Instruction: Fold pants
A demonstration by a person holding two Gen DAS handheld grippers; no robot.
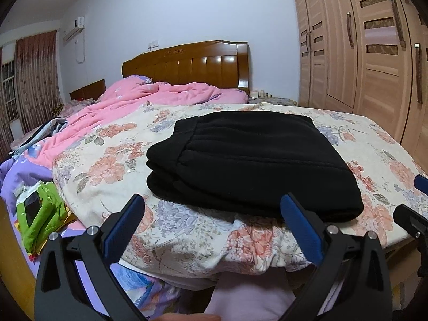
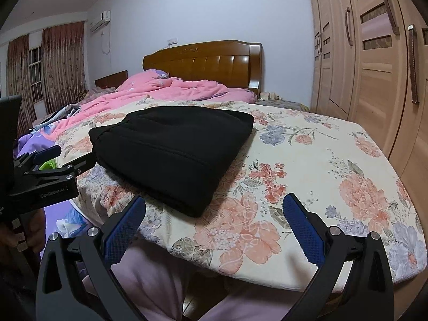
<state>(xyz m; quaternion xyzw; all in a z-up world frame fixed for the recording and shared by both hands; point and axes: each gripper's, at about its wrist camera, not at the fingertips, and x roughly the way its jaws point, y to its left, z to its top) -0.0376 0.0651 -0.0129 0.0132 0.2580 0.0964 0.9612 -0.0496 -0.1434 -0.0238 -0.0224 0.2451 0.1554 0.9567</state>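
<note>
My left gripper [image 1: 214, 208] hovers with jaws spread and empty, the folded black fleece pants [image 1: 251, 165] just ahead on the floral cream bedspread [image 1: 187, 230]. My right gripper [image 2: 214, 208] is likewise spread, pants ahead-left. Folding looks finished; bare bedspread lies ahead-right, its edge just below both grippers.
</note>
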